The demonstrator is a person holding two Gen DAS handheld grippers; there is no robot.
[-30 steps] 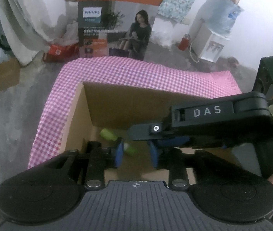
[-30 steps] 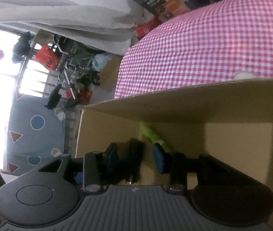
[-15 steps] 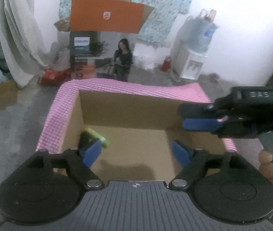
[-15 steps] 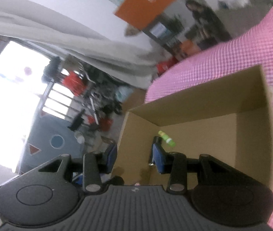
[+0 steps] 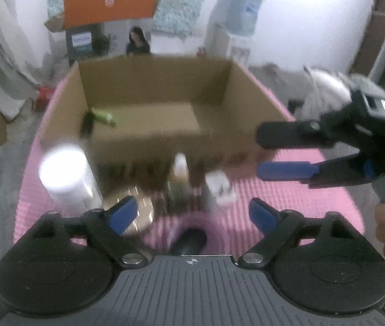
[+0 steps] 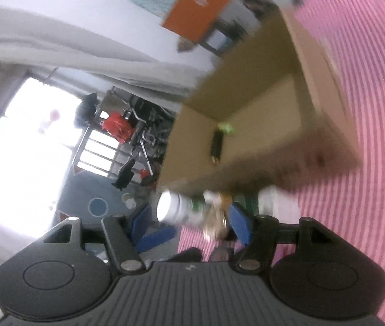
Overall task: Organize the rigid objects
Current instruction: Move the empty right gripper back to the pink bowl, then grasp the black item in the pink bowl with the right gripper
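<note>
An open cardboard box point(image 5: 143, 141) stands on the pink checked cloth point(image 5: 287, 198). Inside it lie a green object point(image 5: 102, 116) and a dark one point(image 5: 87, 125), also seen in the right wrist view point(image 6: 226, 128) point(image 6: 216, 146). In front of the box stand a white-capped can point(image 5: 64, 176), a round metal tin point(image 5: 135, 212), a small bottle point(image 5: 180, 168) and a white block point(image 5: 219, 187), all blurred. My left gripper point(image 5: 192, 214) is open and empty above them. My right gripper point(image 5: 263, 152) is open and empty at the box's right; in its own view point(image 6: 189, 222) the can point(image 6: 176, 209) lies ahead.
A dark round object point(image 5: 189, 241) lies on the cloth just under my left gripper. Behind the table stand printed cartons point(image 5: 83, 43) and a water dispenser point(image 5: 241, 19). The floor drops off left of the table.
Both grippers have pulled back out of the box and opened. The dark object the right one held now lies in the box beside the green one. The items in front of the box have come into view.
</note>
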